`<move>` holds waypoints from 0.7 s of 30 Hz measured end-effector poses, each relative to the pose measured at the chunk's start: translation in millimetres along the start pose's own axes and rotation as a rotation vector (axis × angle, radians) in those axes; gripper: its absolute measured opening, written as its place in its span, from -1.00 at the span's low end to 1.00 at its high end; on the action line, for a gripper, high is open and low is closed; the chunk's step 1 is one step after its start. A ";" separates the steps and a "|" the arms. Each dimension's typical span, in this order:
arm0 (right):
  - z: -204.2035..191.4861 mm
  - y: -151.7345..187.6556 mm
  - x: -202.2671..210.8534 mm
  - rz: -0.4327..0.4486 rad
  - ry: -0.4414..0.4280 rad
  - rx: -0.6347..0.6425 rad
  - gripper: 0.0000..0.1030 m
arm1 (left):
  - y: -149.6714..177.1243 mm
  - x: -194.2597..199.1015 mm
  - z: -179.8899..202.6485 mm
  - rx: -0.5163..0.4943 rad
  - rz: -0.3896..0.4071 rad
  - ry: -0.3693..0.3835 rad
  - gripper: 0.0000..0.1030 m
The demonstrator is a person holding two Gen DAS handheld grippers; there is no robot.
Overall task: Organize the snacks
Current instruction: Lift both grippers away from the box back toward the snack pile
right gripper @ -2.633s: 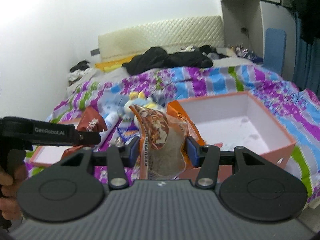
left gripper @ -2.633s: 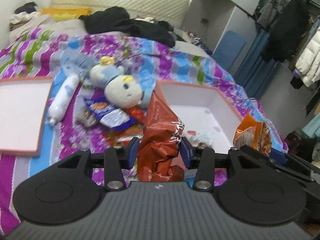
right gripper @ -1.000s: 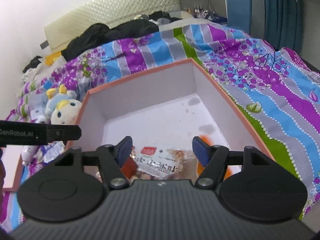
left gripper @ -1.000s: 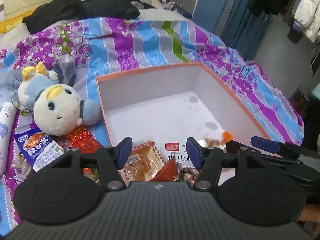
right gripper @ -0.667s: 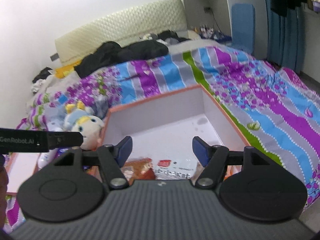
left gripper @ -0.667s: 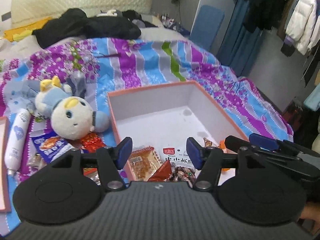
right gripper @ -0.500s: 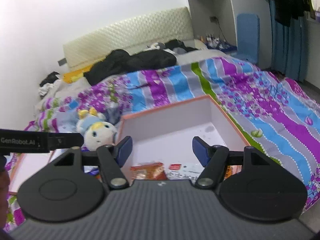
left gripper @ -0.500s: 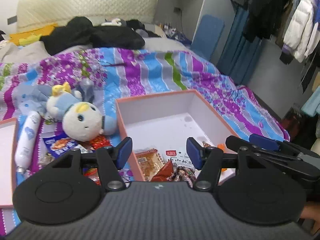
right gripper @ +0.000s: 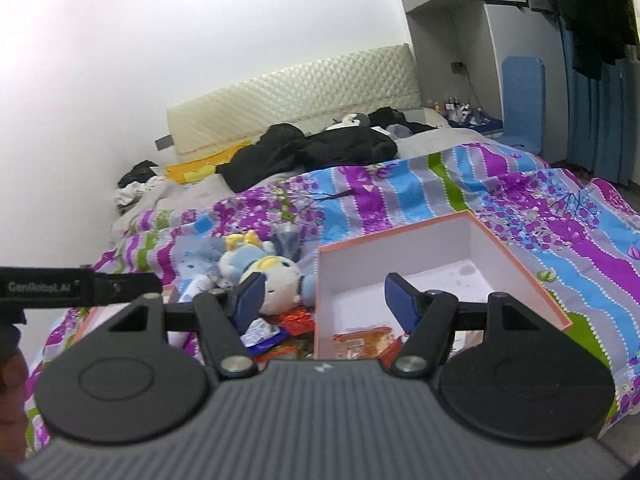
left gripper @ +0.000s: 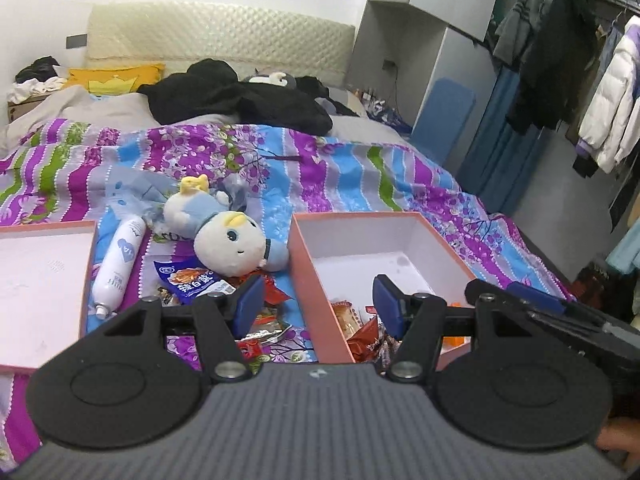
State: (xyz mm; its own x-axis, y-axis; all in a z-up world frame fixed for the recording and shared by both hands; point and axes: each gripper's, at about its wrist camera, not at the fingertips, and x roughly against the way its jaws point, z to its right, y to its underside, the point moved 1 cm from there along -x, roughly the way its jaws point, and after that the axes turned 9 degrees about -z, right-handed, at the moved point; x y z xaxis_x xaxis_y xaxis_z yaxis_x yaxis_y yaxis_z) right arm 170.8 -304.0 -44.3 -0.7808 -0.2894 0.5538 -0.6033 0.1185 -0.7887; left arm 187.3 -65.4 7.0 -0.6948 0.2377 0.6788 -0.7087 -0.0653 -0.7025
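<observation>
An open pink box (left gripper: 308, 268) with a white inside sits on the striped bedspread; it also shows in the right wrist view (right gripper: 520, 268). Several snack packets lie at its near end, among them a red-brown bag (left gripper: 366, 338) and an orange pastry pack (right gripper: 362, 340). More snacks lie loose on the bed left of the box: a blue packet (left gripper: 192, 282) and red wrappers (left gripper: 260, 326). My left gripper (left gripper: 318, 306) is open and empty, raised above the box's near left corner. My right gripper (right gripper: 324, 296) is open and empty, raised over the box's near edge.
A white and blue plush toy (left gripper: 224, 236) lies left of the box, with a white bottle (left gripper: 120, 262) beside it. The pink box lid (left gripper: 40, 276) lies at the far left. Black clothes (left gripper: 240, 100) are piled near the headboard. A wardrobe with coats (left gripper: 560, 80) stands to the right.
Both grippers let go of their snack bags into the box, opened, and then rose and drew back from it, so more of the bed shows.
</observation>
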 end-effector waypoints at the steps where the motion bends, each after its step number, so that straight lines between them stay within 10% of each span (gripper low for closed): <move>1: -4.6 2.9 2.0 -0.001 -0.001 0.007 0.33 | 3.5 4.1 -1.3 0.003 0.003 0.002 0.27; 21: -43.6 91.6 20.3 -0.020 -0.002 0.028 0.33 | 106.1 13.4 -49.0 0.050 -0.043 -0.102 0.27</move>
State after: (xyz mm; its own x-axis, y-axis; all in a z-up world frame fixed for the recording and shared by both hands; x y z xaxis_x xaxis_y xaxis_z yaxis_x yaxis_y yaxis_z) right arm 92.6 -257.7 -93.7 -0.7681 -0.2929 0.5694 -0.6142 0.0857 -0.7845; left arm 108.8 -21.6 -68.9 -0.6707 0.1413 0.7282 -0.7416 -0.1063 -0.6624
